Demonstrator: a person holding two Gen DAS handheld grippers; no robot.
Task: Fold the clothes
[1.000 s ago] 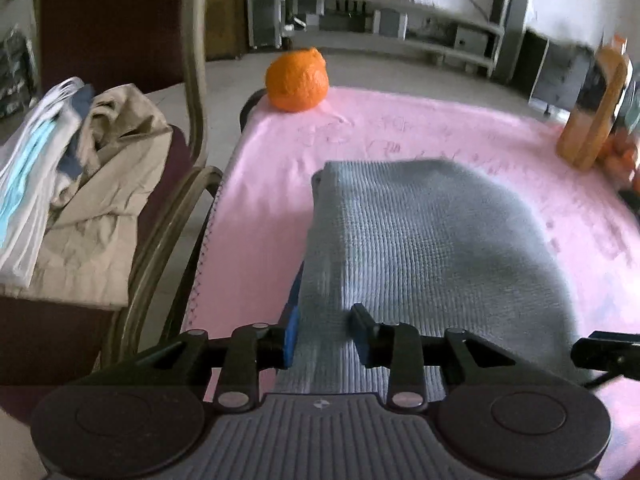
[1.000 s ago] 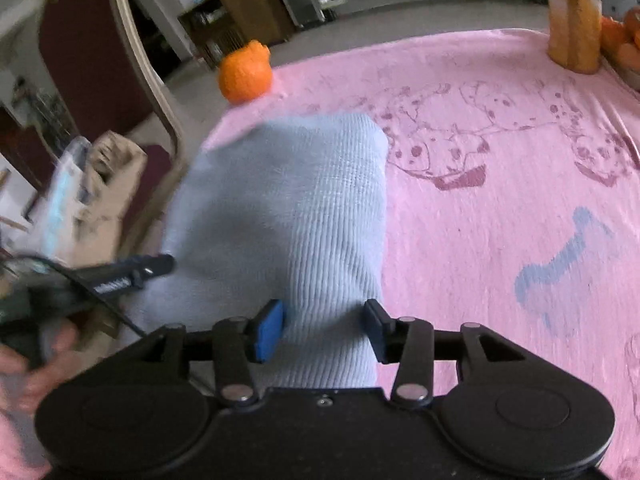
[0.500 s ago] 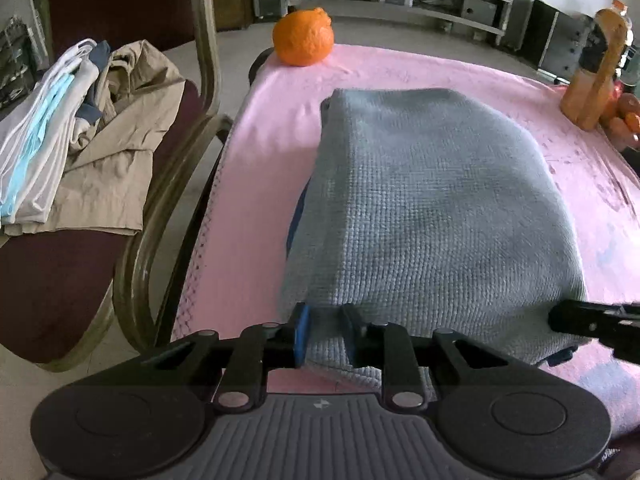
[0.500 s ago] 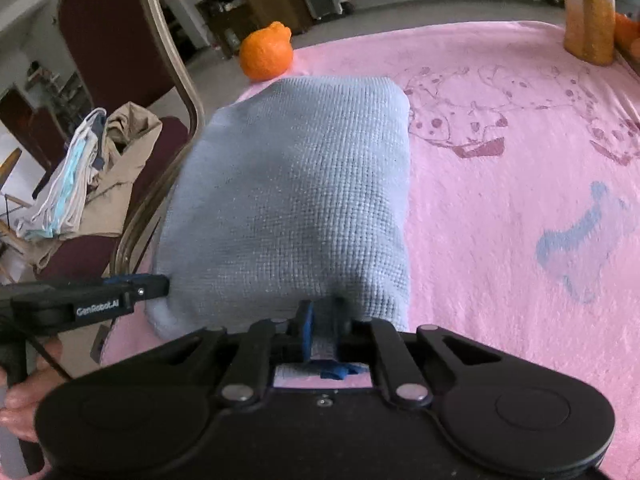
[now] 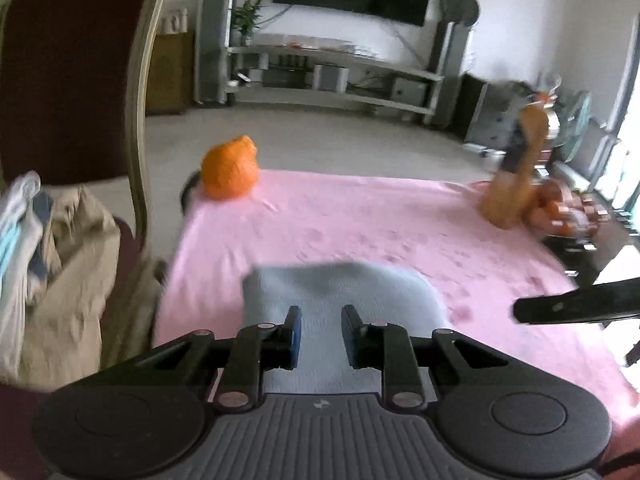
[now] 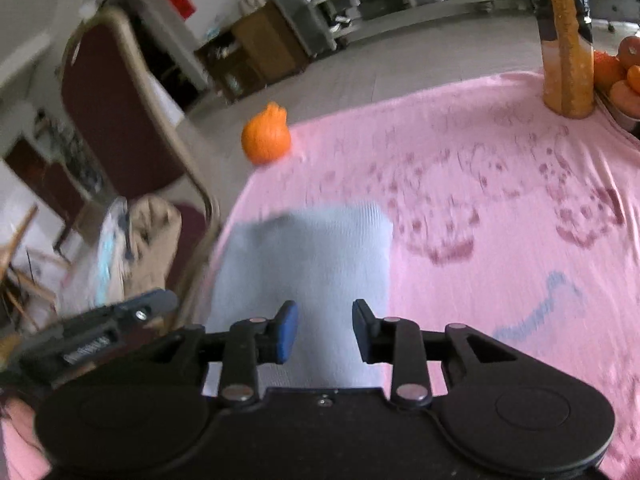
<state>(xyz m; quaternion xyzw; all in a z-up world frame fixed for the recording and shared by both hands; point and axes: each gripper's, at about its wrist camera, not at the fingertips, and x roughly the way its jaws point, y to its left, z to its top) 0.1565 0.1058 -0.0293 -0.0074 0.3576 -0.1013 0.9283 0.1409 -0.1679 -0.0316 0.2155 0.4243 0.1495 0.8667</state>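
A grey-blue knit garment (image 5: 340,284) lies folded in a short bundle on the pink cloth (image 5: 360,208), near the table's left edge. My left gripper (image 5: 320,320) hangs open just over its near part, with nothing between the blue pads. In the right wrist view the same garment (image 6: 312,248) runs away from my right gripper (image 6: 324,316), which is also open and holds nothing. Both views are blurred by motion. The garment's near edge is hidden under the gripper bodies.
An orange fruit (image 5: 229,168) sits at the table's far left corner. An orange bottle (image 5: 516,176) and several fruits (image 6: 620,76) stand far right. A chair (image 5: 138,120) left of the table carries a pile of clothes (image 5: 60,260).
Half a second ago both grippers were shut on the garment's near edge. Both have since let go and opened, and the garment now looks shorter, folded over on itself.
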